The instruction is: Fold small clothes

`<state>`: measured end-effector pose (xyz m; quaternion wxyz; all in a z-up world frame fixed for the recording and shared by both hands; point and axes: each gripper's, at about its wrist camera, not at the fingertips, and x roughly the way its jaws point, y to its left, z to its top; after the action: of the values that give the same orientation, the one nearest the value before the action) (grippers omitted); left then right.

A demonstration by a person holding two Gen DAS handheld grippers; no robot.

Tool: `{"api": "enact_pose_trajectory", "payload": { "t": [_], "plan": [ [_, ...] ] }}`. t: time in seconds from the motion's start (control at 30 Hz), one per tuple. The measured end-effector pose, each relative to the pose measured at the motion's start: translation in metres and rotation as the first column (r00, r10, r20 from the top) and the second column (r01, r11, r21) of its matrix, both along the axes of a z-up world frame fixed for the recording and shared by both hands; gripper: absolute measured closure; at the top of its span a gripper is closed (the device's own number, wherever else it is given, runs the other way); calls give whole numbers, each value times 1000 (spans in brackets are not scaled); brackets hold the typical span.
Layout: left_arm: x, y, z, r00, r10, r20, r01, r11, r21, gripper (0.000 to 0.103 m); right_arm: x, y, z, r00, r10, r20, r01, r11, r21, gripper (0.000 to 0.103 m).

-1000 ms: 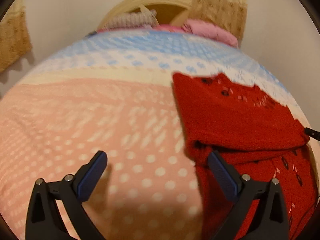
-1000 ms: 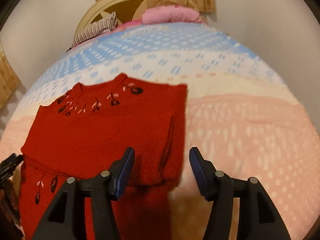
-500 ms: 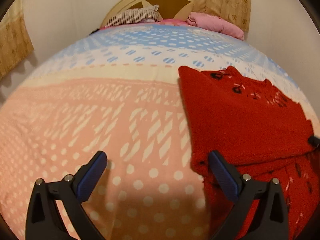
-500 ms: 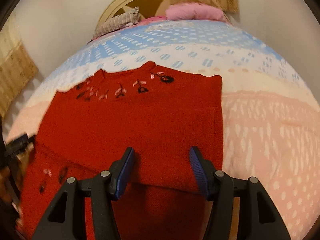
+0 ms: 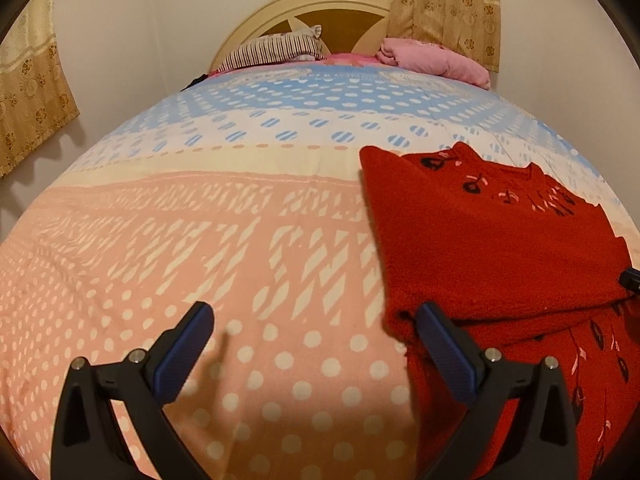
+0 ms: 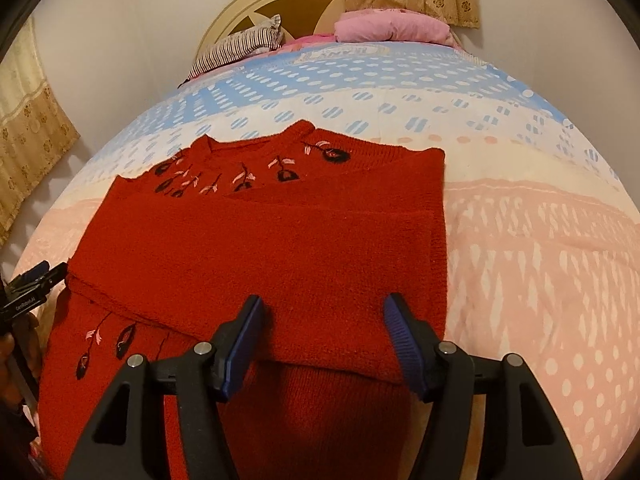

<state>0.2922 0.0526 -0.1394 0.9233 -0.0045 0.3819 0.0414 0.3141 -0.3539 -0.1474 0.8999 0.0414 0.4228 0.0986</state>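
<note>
A small red knitted sweater point(image 6: 272, 256) with black and pink embroidery lies on the bed, its sleeves folded across its body; it also shows in the left wrist view point(image 5: 500, 248). My right gripper point(image 6: 324, 332) is open and empty, held above the sweater's lower middle. My left gripper point(image 5: 316, 340) is open and empty over the bedspread, its right finger point(image 5: 444, 352) at the sweater's left edge. The left gripper also shows at the left edge of the right wrist view point(image 6: 28, 288).
The bed carries a pink, cream and blue dotted bedspread point(image 5: 200, 240). A striped pillow point(image 5: 276, 48) and a pink folded blanket point(image 5: 436, 60) lie by the cream headboard point(image 5: 320, 4). Beige curtains point(image 5: 32, 96) hang on the walls.
Both grippers have risen and drawn back from the sweater. The right gripper has shifted left, so it is now over the sweater's middle. Both stay open.
</note>
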Motion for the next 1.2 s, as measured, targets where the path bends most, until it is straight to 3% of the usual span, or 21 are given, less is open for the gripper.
{"api": "enact_pose_trajectory", "payload": {
  "t": [0.27,0.43,0.87,1.2],
  "plan": [
    [-2,-6,3,1000,-12,3,12,1000,11,0,-5,-2,3,1000,-6,11,6,1000,13,39],
    [-11,-9,7,999,-43,-2,43,999,-19,0,-6,2,6,1000,-9,7,9,1000,-8,37],
    [-45,-31,28,992,-124,35,125,992,-27,0,-45,-3,28,997,-36,70,34,999,22,37],
    [-76,-38,37,985,-166,45,168,985,-37,0,-83,-1,26,999,-2,42,1,999,34,37]
  ]
}}
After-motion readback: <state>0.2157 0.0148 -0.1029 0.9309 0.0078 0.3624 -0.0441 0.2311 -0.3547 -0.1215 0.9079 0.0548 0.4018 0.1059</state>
